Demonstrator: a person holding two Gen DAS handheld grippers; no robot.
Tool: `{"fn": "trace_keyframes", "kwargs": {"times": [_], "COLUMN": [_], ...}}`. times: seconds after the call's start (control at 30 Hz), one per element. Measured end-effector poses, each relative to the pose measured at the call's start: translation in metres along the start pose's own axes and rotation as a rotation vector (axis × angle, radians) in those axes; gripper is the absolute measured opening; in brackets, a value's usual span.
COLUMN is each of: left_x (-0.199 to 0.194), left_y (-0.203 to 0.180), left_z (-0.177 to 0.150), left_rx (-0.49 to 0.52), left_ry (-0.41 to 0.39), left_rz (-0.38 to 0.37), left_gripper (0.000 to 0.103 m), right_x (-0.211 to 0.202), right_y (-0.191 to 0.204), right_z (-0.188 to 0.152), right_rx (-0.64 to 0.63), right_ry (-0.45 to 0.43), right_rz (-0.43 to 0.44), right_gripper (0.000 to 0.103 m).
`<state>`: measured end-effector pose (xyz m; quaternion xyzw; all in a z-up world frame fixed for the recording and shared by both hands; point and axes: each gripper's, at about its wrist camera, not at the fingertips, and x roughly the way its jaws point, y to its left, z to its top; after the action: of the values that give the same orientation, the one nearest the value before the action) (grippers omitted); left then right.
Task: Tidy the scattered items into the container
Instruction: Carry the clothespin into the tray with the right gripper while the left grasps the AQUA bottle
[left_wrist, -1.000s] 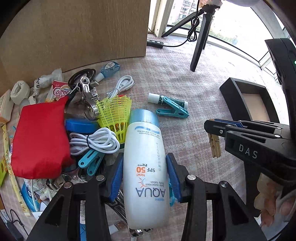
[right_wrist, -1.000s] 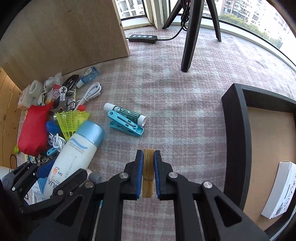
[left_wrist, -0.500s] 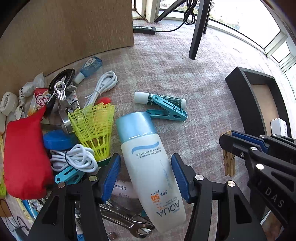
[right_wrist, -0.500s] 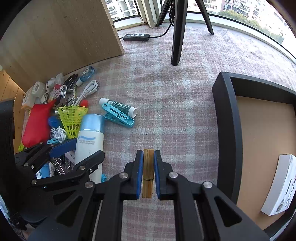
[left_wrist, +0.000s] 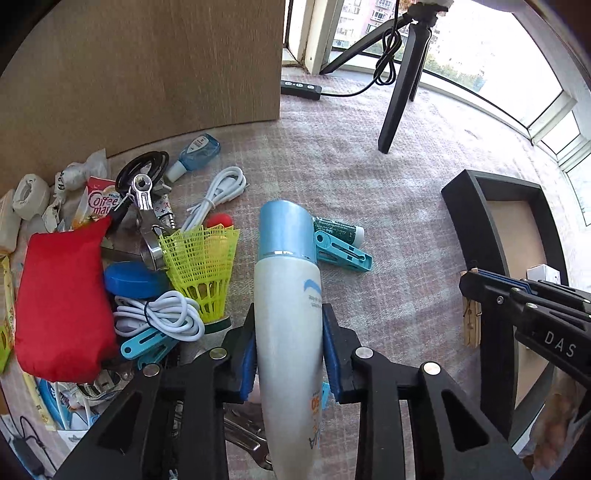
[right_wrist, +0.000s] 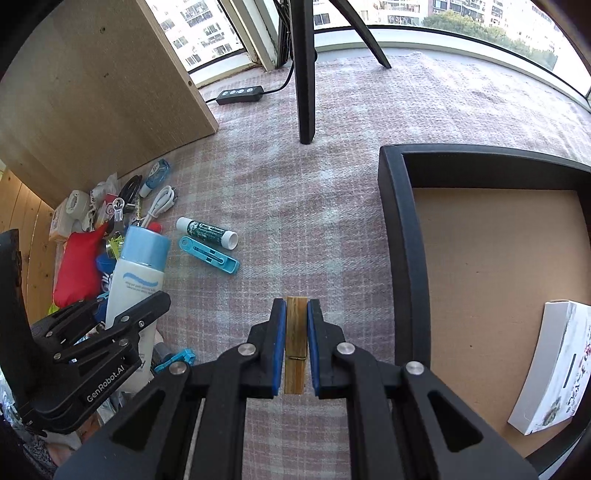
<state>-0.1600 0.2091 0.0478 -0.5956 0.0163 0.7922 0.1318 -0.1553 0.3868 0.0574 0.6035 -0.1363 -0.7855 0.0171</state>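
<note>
My left gripper (left_wrist: 289, 328) is shut on a white sunscreen bottle (left_wrist: 286, 317) with a blue cap and holds it above the pile of scattered items. The bottle also shows in the right wrist view (right_wrist: 136, 273). My right gripper (right_wrist: 296, 321) is shut on a wooden clothespin (right_wrist: 295, 347), just left of the black tray (right_wrist: 400, 236). The clothespin (left_wrist: 471, 325) and the tray (left_wrist: 476, 221) also show at the right of the left wrist view. A white box (right_wrist: 550, 369) lies in the tray.
The pile at left holds a red pouch (left_wrist: 62, 306), a yellow shuttlecock (left_wrist: 201, 266), white cables (left_wrist: 162, 317), a blue clip (left_wrist: 341, 251) and a green tube (left_wrist: 338, 229). A wooden board (left_wrist: 147, 74) stands behind. A tripod leg (left_wrist: 397, 96) and a power strip (left_wrist: 301, 88) are farther back.
My left gripper has lifted the sunscreen bottle off the pile and turned it so the cap points forward. My right gripper has carried the clothespin closer to the tray.
</note>
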Motion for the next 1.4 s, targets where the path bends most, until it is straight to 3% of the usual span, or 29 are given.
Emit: {"fn": "trace_keyframes", "kwargs": {"times": [0.2, 0.4, 0.87, 0.9, 0.93, 0.97, 1.0, 1.07, 1.4], "left_x": [-0.025, -0.036, -0.031, -0.031, -0.031, -0.03, -0.032, -0.036, -0.038], "left_y": [-0.031, -0.09, -0.248, -0.258, -0.265, -0.27, -0.273, -0.275, -0.237], "left_z": [0.004, 0.009, 0.026, 0.026, 0.026, 0.026, 0.026, 0.025, 0.018], "left_rx": [0.034, 0.104, 0.259, 0.272, 0.282, 0.288, 0.287, 0.289, 0.238], "left_ry": [-0.027, -0.042, -0.033, -0.035, -0.04, -0.047, -0.058, -0.077, -0.086], "left_rz": [-0.05, -0.111, -0.212, -0.21, -0.199, -0.183, -0.178, -0.183, -0.11], "left_gripper": [0.028, 0.028, 0.029, 0.029, 0.037, 0.047, 0.064, 0.066, 0.064], "right_x": [-0.025, -0.054, -0.108, -0.11, -0.112, -0.113, -0.113, -0.117, -0.12], "right_y": [-0.017, -0.051, -0.185, -0.192, -0.198, -0.203, -0.208, -0.213, -0.187], "right_z": [0.003, 0.013, 0.034, 0.034, 0.035, 0.035, 0.035, 0.033, 0.031], "right_rx": [0.004, 0.024, 0.197, 0.206, 0.21, 0.214, 0.221, 0.228, 0.13], "right_ry": [-0.028, -0.058, -0.131, -0.136, -0.144, -0.141, -0.134, -0.155, -0.18], "right_rz": [0.009, -0.014, -0.14, -0.139, -0.13, -0.131, -0.141, -0.155, -0.16], "right_gripper": [0.011, 0.012, 0.012, 0.012, 0.012, 0.024, 0.044, 0.06, 0.06]}}
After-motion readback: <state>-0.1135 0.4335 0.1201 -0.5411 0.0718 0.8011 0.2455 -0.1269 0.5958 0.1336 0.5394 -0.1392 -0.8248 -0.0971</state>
